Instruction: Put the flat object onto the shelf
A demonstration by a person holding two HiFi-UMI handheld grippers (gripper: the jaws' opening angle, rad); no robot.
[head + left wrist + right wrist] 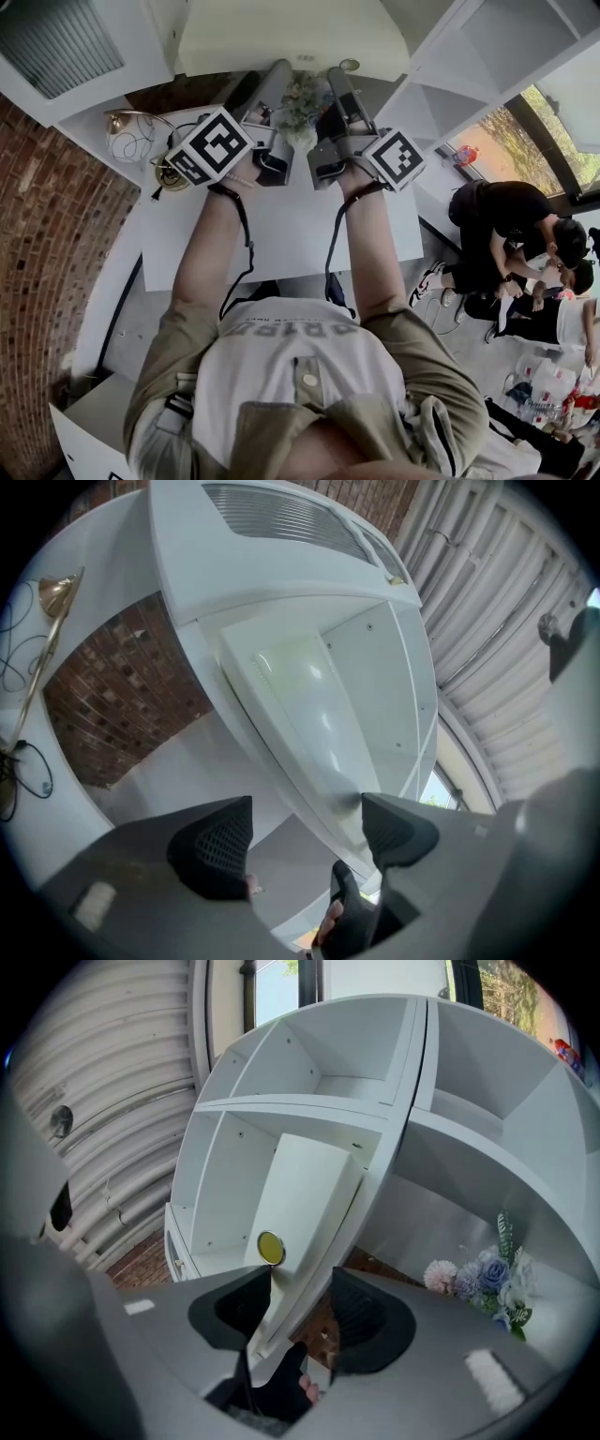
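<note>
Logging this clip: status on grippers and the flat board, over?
Left gripper open, empty. Right gripper open, white board's lower edge between its jaws. Board tilted inside shelf compartment. No obstruction seen.

A white table (281, 234) carries a gold lamp (131, 141) at its far left corner and a bunch of flowers (302, 94) near its far edge. Beyond it stands a white shelf (309, 1105) of open compartments. In a lower one a white board (305, 1194) with a yellow disc (271, 1248) leans tilted, its lower end hidden.
</note>
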